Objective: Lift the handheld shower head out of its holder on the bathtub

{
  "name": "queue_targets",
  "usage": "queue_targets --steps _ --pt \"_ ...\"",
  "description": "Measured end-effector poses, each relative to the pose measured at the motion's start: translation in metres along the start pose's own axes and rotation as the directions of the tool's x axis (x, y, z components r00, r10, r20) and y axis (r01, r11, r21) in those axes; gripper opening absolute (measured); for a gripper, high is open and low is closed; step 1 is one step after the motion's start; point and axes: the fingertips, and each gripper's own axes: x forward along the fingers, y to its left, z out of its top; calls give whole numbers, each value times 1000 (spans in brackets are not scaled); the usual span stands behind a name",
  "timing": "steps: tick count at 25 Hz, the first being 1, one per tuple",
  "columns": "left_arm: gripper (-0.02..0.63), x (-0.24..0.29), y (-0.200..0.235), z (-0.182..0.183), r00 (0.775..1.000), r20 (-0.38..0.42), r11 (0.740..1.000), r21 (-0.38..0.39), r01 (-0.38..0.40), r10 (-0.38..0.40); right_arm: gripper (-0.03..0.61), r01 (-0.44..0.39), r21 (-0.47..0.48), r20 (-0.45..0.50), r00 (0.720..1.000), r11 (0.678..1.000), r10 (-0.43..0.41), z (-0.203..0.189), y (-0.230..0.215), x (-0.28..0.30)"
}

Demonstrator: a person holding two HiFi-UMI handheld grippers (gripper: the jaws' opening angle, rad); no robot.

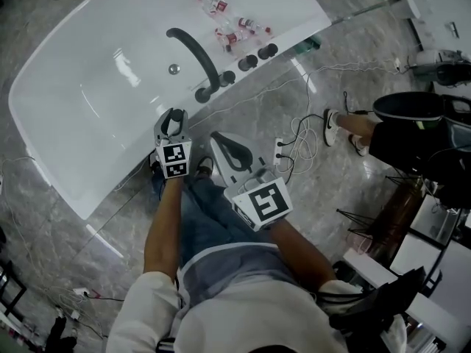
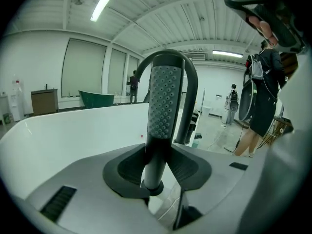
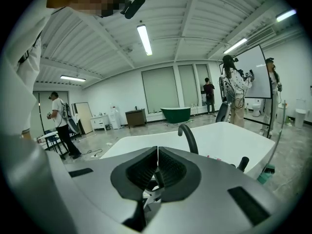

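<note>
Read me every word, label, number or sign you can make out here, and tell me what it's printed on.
No text here can be read.
Red labels on the small clear plastic bottles lying on the white bathtub: too small to read.
White cube with black square markers and a second such cube: patterns only, no letters or numbers.

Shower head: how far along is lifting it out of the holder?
Done: the left tongs are open and lined up, with the shower head framed between them. In hand: the approach; the head view shows them short of it. To do: grip and lift; it sits in its holder on the bathtub. The right tongs are shut and empty.
</note>
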Motion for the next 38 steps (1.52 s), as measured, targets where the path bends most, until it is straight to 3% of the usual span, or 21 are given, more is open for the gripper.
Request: queue_targets --steps 5,10,16,24,29,32,38 --pt "150 -34 -11 63 995 103 1000 16 -9 8 17 -2 3 14 1000 1000 2 20 -3 -14" --pt "150 -98 -37 160 974 226 1000 27 1 -8 17 -11 9 40 999 1000 11 53 -1 -52" --pt "150 -190 -75 284 950 309 999 40 24 -35 17 22 -10 106 994 1000 -21 124 6 -112" --pt "149 -308 -118 412 907 415 995 93 31 -67 17 5 -53 230 973 999 8 223 44 -180" --pt "149 -361 -120 479 877 477 997 68 35 -63 17 -12 -96 298 954 995 40 271 67 -207" --pt "149 -383 -128 501 868 492 997 70 35 -65 17 -15 -105 309 950 994 47 285 76 -225" --pt "149 -392 -141 497 871 486 997 66 49 -75 17 -4 -62 321 947 998 24 286 75 -241"
